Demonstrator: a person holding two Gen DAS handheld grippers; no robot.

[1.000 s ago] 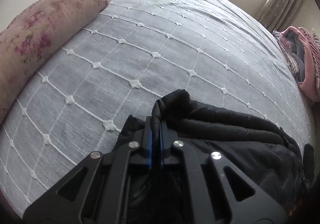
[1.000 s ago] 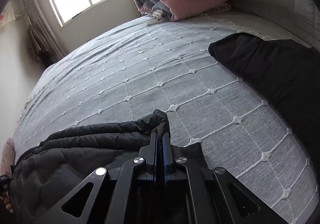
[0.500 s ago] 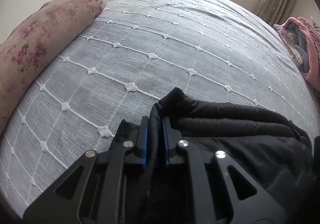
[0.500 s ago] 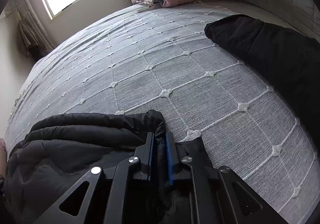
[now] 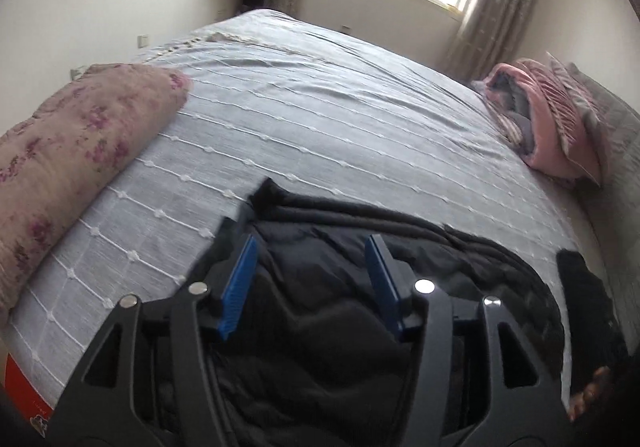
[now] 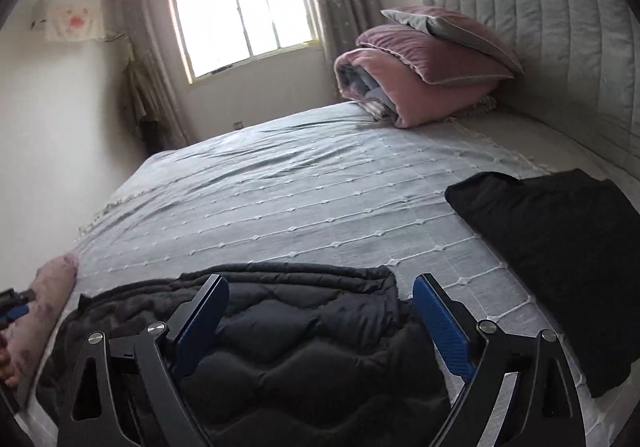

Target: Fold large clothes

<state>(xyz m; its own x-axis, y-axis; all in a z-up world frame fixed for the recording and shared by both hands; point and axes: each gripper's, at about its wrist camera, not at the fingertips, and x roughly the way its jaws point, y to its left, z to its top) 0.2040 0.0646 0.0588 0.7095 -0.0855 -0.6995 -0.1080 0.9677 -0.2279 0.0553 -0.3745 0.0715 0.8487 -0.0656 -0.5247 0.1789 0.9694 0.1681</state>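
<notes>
Bedroom: grey bedspread [image 6: 320,199], window [image 6: 244,7], pink bedding [image 6: 420,87] by headboard [image 6: 560,47]; black jacket [image 6: 300,327] lying free; left gripper [image 5: 312,267] and right gripper [image 6: 320,307] just spread, empty

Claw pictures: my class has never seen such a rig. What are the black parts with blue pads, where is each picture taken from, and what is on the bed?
Each picture comes from a camera on a hand-held two-finger claw. One looks along the left claw, the other along the right claw. Both have just been opening and hold nothing. Below them, a black quilted jacket lies on the grey bedspread. A second black garment lies beside it, pink bedding by the headboard, a floral quilt opposite.
</notes>
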